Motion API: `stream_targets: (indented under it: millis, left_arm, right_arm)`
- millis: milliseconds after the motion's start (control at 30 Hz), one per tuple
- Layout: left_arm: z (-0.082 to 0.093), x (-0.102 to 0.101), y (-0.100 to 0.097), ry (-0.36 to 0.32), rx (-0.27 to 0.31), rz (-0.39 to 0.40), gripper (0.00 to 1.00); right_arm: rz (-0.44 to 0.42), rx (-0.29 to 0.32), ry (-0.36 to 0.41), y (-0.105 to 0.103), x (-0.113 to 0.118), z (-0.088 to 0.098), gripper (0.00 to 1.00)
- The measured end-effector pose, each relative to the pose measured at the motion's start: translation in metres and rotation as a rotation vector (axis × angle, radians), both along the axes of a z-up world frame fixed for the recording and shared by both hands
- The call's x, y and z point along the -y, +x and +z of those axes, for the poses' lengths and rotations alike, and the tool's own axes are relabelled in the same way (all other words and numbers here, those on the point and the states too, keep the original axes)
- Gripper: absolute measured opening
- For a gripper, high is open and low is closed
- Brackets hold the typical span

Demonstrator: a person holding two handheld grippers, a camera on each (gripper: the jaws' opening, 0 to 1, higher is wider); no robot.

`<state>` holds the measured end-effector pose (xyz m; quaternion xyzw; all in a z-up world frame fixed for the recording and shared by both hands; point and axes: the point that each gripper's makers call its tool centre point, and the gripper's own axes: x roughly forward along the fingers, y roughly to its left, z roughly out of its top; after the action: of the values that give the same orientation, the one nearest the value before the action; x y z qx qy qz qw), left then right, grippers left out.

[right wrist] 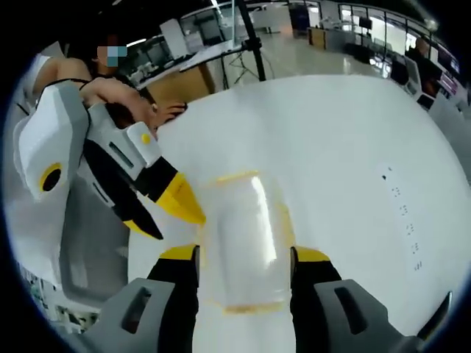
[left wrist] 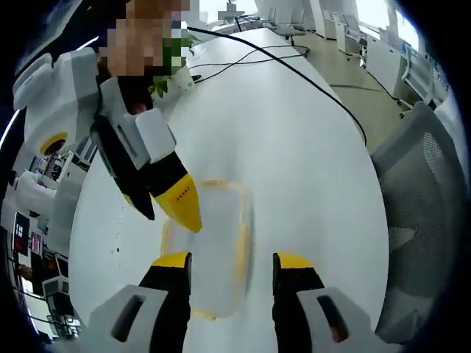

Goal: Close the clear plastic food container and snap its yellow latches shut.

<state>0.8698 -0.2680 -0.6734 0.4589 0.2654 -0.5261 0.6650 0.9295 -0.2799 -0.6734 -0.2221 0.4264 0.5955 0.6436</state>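
Note:
The clear plastic food container (left wrist: pixel 213 250) with yellow latches lies blurred on the white table (left wrist: pixel 294 147). My left gripper (left wrist: pixel 232 259) is open, one jaw at each side of the container's near end. My right gripper (left wrist: pixel 165 209) comes in from the upper left, its yellow tips at the container's left edge. In the right gripper view the container (right wrist: pixel 246 243) lies lid up between the jaws of my open right gripper (right wrist: pixel 245 254). There my left gripper (right wrist: pixel 168 217) reaches in from the left, its yellow tip touching the container's left rim.
Black cables (left wrist: pixel 280 59) run across the far table. A grey mesh chair (left wrist: pixel 427 191) stands at its right edge. A person's hand (right wrist: pixel 158 114) rests at the table edge, beside a grey seat (right wrist: pixel 96 250). Small dark marks (right wrist: pixel 401 213) dot the table.

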Motion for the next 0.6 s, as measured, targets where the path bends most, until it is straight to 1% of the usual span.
stream_targets:
  millis: [100,200,300,367,567,600]
  left_arm:
    - [0.002,-0.002,-0.002,0.001,-0.002,0.008,0.37]
    - [0.004,-0.006,-0.005,-0.006,-0.029,0.049,0.37]
    - [0.006,-0.008,-0.004,-0.002,-0.018,0.058,0.37]
    - [0.006,-0.012,-0.004,0.002,-0.029,0.08,0.37]
    - [0.007,-0.023,0.0,0.012,-0.029,0.126,0.37]
    - [0.008,-0.025,0.002,0.011,-0.03,0.14,0.36]
  right_arm:
    - [-0.003,0.006,-0.007,-0.005,0.003,0.005,0.46]
    - [-0.006,0.011,-0.017,-0.008,0.006,0.008,0.46]
    - [-0.004,0.022,-0.03,-0.013,0.011,0.011,0.47]
    - [-0.007,0.025,-0.038,-0.017,0.014,0.011,0.47]
    - [-0.024,0.045,-0.06,-0.023,0.021,0.011,0.47]
    - [-0.032,0.058,-0.064,-0.023,0.023,0.011,0.46]
